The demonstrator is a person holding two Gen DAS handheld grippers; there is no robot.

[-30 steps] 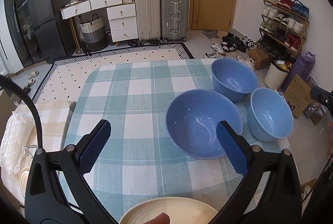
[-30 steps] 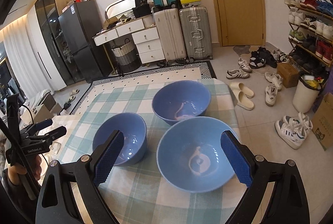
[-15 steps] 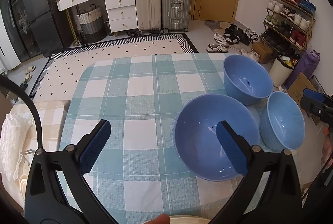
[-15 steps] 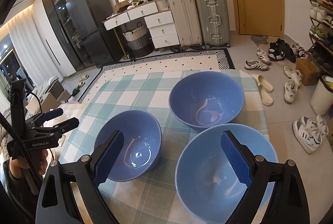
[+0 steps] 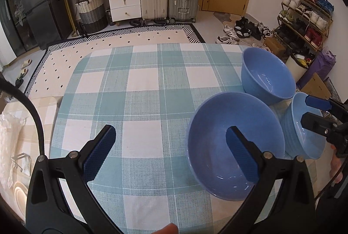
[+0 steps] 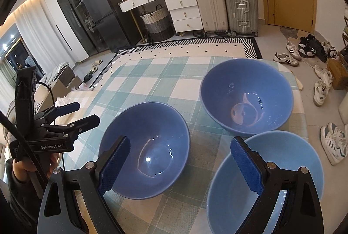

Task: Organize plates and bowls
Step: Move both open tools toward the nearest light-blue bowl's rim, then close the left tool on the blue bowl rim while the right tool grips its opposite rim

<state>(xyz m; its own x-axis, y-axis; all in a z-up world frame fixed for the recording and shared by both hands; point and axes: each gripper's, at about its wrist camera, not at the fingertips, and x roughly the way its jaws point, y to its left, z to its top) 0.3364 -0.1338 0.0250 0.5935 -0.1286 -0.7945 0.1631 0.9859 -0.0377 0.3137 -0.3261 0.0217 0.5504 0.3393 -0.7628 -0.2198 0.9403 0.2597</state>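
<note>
Left wrist view shows a table covered in a teal-and-white checked cloth (image 5: pixel 141 103), with three blue bowls grouped at its right side, none stacked yet, so the organizing appears barely begun. The left gripper (image 5: pixel 171 157) hangs above the cloth with its jaws wide apart, holding nothing; its right finger sits over the large bowl (image 5: pixel 217 136). A second bowl (image 5: pixel 267 75) stands at the far right corner, close to the table edge, and a third bowl (image 5: pixel 302 136) sits at the right edge, nearly touching the large one. The right gripper (image 6: pixel 180 162) is also spread open and empty, one finger over the large bowl and the other over the third bowl. No plates are clearly visible on the table. The cloth's left and centre lie bare, giving open room for stacking; beyond the right edge the floor holds shoes (image 6: pixel 287 55).
</note>
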